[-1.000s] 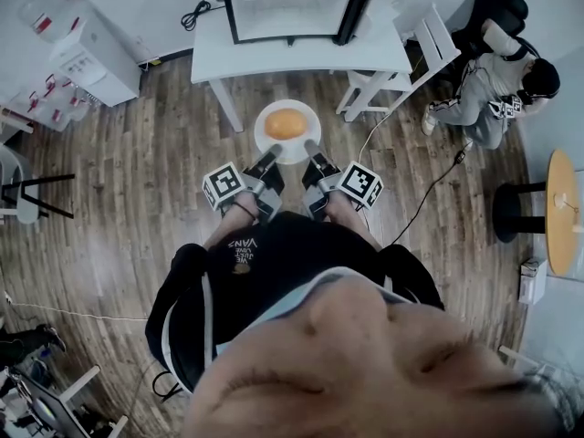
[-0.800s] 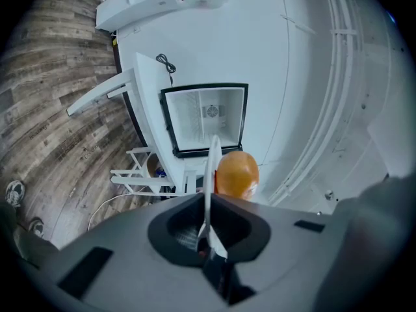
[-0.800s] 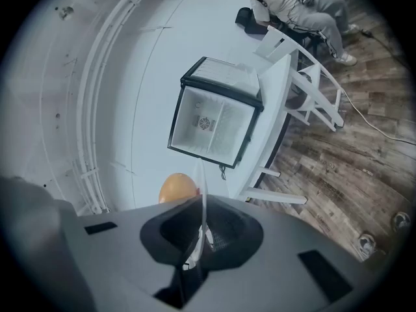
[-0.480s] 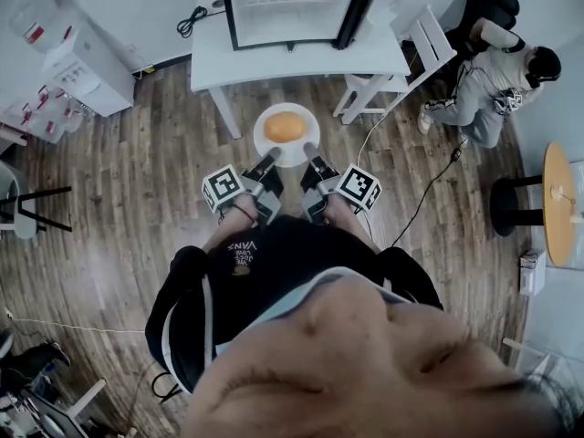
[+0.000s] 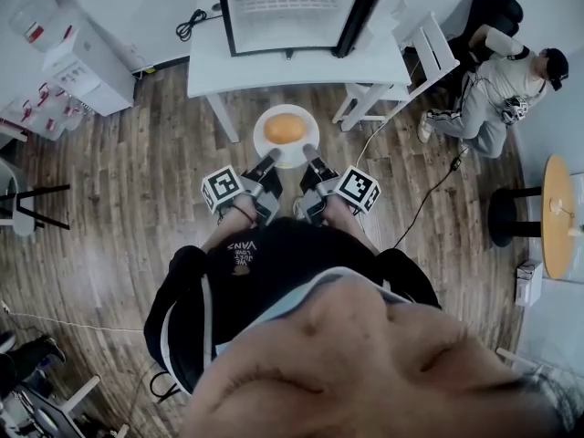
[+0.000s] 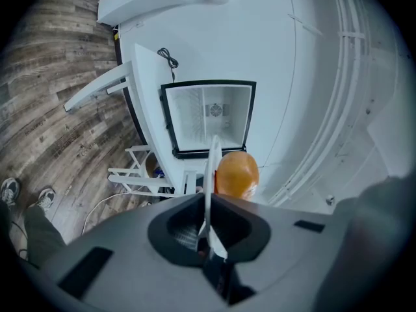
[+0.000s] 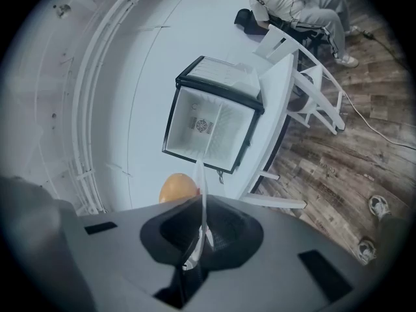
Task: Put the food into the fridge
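Observation:
A white plate (image 5: 265, 142) carries a round orange piece of food (image 5: 285, 127), held out level in front of the person. My left gripper (image 5: 273, 156) is shut on the plate's near left rim and my right gripper (image 5: 308, 151) is shut on its near right rim. In the left gripper view the plate (image 6: 212, 164) shows edge-on between the jaws of the left gripper (image 6: 209, 231), with the food (image 6: 236, 174) just right of it. The right gripper view shows the right gripper (image 7: 197, 244) clamped on the plate (image 7: 203, 197), food (image 7: 178, 188) to the left. The open fridge (image 5: 290, 3) stands ahead on a white table (image 5: 292, 57).
A white chair (image 5: 415, 48) stands right of the table, and a person (image 5: 497, 85) sits beyond it. A cable (image 5: 429, 185) trails across the wood floor. A white appliance (image 5: 78, 48) is at the far left, and a round wooden table (image 5: 558, 210) at the right edge.
Both grippers have carried the plate forward towards the fridge table. The fridge sits a little larger and closer in the head view. Both grips on the rim are unchanged.

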Demonstrator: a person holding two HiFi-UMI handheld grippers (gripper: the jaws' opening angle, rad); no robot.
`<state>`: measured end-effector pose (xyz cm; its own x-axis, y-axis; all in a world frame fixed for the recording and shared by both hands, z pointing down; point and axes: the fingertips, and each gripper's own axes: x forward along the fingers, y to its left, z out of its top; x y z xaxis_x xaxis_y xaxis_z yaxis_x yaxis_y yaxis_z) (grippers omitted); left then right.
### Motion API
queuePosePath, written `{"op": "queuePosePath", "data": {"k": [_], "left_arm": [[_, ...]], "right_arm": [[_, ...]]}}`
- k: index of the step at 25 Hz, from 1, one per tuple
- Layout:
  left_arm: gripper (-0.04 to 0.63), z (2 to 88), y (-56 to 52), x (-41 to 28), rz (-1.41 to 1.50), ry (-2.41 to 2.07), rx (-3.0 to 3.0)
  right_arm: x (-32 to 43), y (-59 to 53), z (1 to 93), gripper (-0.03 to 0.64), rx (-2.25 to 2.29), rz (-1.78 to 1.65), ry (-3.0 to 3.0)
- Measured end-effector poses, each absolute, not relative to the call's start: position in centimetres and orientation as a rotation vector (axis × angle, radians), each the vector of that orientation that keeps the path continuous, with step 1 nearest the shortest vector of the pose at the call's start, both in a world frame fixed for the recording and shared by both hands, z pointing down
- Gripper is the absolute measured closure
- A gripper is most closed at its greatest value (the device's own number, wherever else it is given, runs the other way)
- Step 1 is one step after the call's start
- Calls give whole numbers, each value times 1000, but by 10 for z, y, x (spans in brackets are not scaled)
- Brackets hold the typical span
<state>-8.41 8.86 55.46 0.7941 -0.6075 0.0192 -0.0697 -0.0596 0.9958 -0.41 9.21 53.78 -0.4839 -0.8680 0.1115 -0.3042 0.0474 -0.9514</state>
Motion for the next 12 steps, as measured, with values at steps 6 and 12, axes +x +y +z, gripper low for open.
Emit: {"op": "queuePosePath", "data": {"k": [6,12], "left_arm": [[563,556,71,-70,-500,-576,1576],[563,557,49,-55,-513,-604,1573]], "right_arm": [[10,72,538,595,-1153,-1460,1850],[25,48,540,595,-1124,-1479,1859]]}}
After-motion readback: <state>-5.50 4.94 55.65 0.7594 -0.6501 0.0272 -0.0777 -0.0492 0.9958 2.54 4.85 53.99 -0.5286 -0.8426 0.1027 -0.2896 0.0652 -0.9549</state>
